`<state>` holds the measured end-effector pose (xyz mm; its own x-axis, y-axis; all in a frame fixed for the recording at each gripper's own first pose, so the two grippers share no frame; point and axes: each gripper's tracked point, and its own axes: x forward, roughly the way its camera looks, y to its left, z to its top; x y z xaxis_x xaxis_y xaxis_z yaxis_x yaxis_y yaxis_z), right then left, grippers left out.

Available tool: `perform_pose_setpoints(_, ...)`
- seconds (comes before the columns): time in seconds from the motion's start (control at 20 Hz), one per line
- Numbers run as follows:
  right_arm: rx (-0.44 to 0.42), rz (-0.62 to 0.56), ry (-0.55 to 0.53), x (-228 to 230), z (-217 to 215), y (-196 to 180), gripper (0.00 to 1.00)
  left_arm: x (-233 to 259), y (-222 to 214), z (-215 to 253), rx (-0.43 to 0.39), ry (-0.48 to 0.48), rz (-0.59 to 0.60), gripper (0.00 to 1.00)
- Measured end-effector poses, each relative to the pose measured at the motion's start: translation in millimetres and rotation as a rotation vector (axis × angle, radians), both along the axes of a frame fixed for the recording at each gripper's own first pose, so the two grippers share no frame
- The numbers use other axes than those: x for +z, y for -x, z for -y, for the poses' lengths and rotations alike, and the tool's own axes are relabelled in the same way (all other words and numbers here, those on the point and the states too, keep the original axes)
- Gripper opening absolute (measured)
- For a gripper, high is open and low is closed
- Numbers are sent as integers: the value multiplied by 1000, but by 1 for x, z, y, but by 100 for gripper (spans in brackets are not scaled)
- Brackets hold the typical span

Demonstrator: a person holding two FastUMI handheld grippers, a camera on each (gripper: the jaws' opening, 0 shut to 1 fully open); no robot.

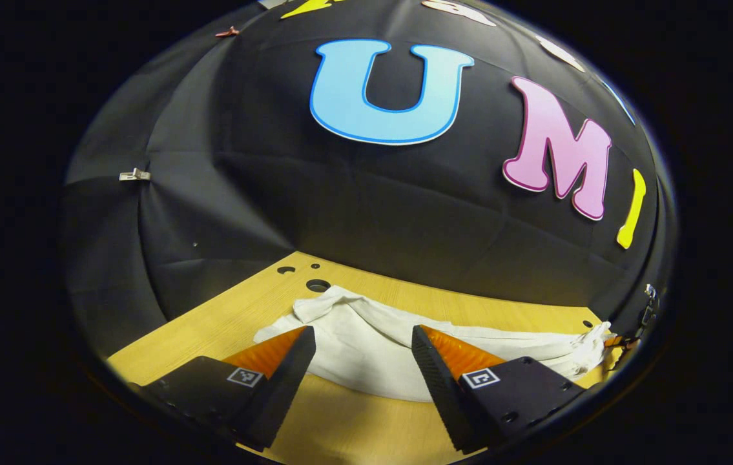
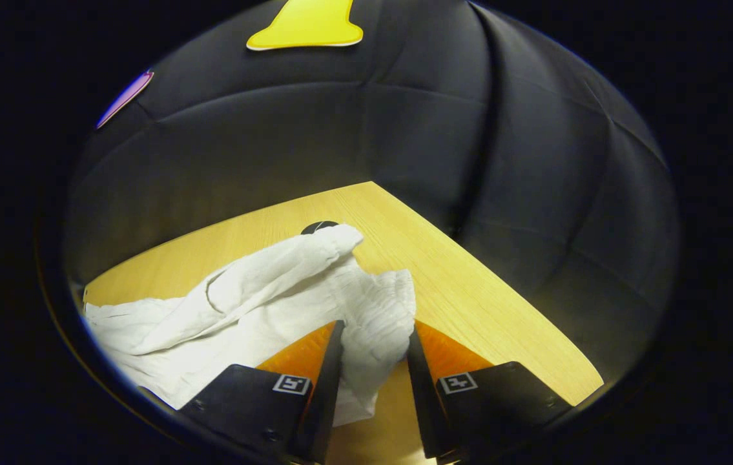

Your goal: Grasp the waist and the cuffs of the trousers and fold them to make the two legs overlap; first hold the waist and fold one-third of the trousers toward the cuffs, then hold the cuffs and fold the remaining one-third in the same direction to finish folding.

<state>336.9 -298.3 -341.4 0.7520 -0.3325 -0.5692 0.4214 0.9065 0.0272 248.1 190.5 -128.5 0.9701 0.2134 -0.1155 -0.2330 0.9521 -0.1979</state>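
White trousers (image 1: 366,352) lie crumpled in a long strip across the wooden table (image 1: 230,323). My left gripper (image 1: 363,330) stands open just above the table, its fingers either side of the strip's near edge without touching it. In the right gripper view the gathered waist end of the trousers (image 2: 376,310) sits bunched between the fingers of my right gripper (image 2: 376,326), which is shut on it. The rest of the cloth (image 2: 224,310) trails off to the left. In the left gripper view that held end (image 1: 595,339) is raised at the far right.
Round holes are cut in the tabletop near the back edge (image 1: 318,285) (image 2: 319,226). The black cloth wall (image 1: 340,194) closes the table in at the back and sides. A table corner (image 2: 372,184) points away from my right gripper.
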Motion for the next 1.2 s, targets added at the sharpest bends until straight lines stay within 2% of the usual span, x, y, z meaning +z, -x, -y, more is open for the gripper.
perform_pose_setpoints(0.05, 1, 1, 5, 1, 0, 0, 49, -1, 1, -1, 2, 11, -2, 96)
perform_pose_setpoints(0.1, 10, -2, -15, 2, -4, -1, 39, 1, -1, -2, 4, 17, -3, 96)
perform_pose_setpoints(0.2, 12, 2, -26, 0, -7, -3, 35, 0, -1, -3, 8, 18, -6, 96)
perform_pose_setpoints(0.25, 17, 7, -25, 2, -10, -2, 22, 1, -1, -4, 11, 16, -5, 96)
perform_pose_setpoints(0.3, 21, 4, -23, 4, -11, -3, 22, 2, -1, -4, 13, 14, -2, 96)
perform_pose_setpoints(0.35, 34, 8, -29, 5, -14, -2, 17, 3, 0, -4, 12, 13, 2, 96)
perform_pose_setpoints(0.55, 96, 86, 69, 45, -18, -7, 17, 5, 2, -6, 14, -9, -1, 96)
perform_pose_setpoints(0.75, 195, 190, 163, 109, -31, -5, 17, 10, 6, -11, 28, -6, 11, 96)
perform_pose_setpoints(0.85, 251, 232, 200, 134, -43, 11, 17, 9, 9, -16, 39, 9, 16, 96)
perform_pose_setpoints(1.05, 343, 299, 215, 133, -48, 24, 17, 8, 13, -24, 54, 25, 8, 96)
perform_pose_setpoints(1.2, 415, 340, 170, 138, -52, 24, 17, 14, 16, -34, 55, 16, 16, 96)
